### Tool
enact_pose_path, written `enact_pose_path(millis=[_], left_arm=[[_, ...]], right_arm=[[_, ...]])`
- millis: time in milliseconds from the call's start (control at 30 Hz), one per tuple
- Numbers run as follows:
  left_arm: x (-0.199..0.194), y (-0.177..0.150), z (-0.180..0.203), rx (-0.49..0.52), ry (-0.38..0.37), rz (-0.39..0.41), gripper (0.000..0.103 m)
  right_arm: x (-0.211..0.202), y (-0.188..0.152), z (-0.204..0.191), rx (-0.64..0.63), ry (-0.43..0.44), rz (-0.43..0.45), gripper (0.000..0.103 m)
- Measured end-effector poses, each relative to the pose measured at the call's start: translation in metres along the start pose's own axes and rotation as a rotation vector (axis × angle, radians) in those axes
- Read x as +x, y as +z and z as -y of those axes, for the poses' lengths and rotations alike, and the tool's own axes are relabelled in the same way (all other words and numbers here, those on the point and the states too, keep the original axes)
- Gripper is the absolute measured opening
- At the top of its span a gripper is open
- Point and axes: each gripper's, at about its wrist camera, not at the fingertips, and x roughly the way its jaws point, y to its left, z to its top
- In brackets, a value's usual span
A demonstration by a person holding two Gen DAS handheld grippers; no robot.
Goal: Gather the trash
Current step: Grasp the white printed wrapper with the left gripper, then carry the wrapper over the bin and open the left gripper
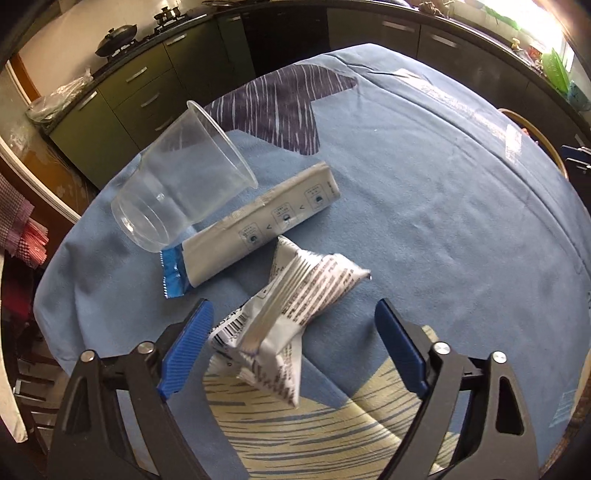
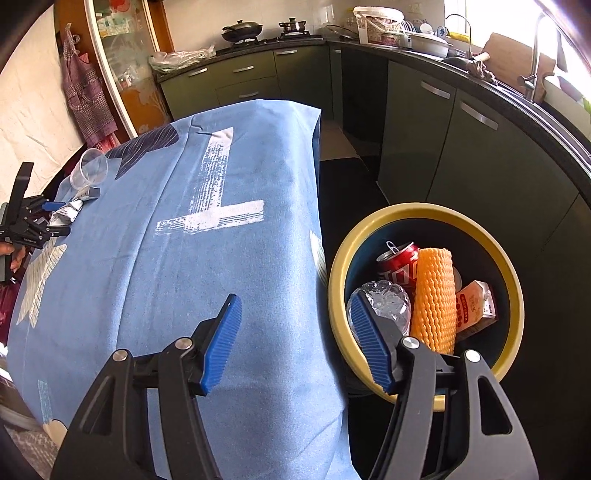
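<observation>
Two fingers point(image 1: 202, 332) straddle crumpled wrapper point(image 1: 291, 302) untouched (cup point(image 1: 181, 184) beside); right gripper point(image 2: 295, 336) open, empty.

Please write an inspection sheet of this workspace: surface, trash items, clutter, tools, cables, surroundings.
Surface: table under a blue cloth.
Job's things: crumpled wrapper, long wrapper and clear plastic cup on its side, all on the cloth; bin beside the table holds a red can, orange foam net, carton and crushed bottle.
Clutter: nothing seen.
Tools: left tool open around the crumpled wrapper, no grip seen; right tool open, empty.
Cables: nothing seen.
Surroundings: kitchen cabinets, stove with pans.
</observation>
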Motion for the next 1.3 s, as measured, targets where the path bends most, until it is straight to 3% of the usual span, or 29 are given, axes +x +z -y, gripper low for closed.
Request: enact_pose_path(millis=[33, 100, 267, 333, 500, 767, 1067, 1300], left_arm=[[-0.002, -0.001, 0.0, -0.011, -0.019, 0.002, 0.068], [-0.004, -0.004, 0.0, -0.025, -0.045, -0.003, 0.061], [-0.006, -0.006, 0.006, -0.046, -0.043, 0.011, 0.06], [-0.002, -0.005, 0.005, -0.077, -0.058, -0.002, 0.049], [-0.001, -0.002, 0.003, -0.118, -0.061, 0.007, 0.039], [-0.019, -0.002, 0.02, -0.108, -0.074, 0.056, 0.033], [-0.06, 0.024, 0.085, 0.008, -0.11, 0.132, 0.033], [-0.069, 0.08, 0.178, 0.189, -0.234, 0.151, 0.033]], right_arm=[[0.001, 0.0, 0.0, 0.001, 0.002, -0.001, 0.062], [0.002, 0.0, -0.001, 0.0, 0.007, -0.001, 0.062], [0.003, -0.002, -0.005, -0.006, 0.023, -0.003, 0.062], [0.003, -0.003, -0.006, -0.009, 0.025, -0.006, 0.062], [-0.003, -0.007, -0.004, -0.001, 0.025, 0.0, 0.062], [-0.018, -0.013, 0.014, 0.065, 0.024, 0.043, 0.062], [-0.037, -0.024, 0.032, 0.136, 0.023, 0.087, 0.062], [-0.075, -0.041, 0.061, 0.196, -0.01, 0.15, 0.062]])
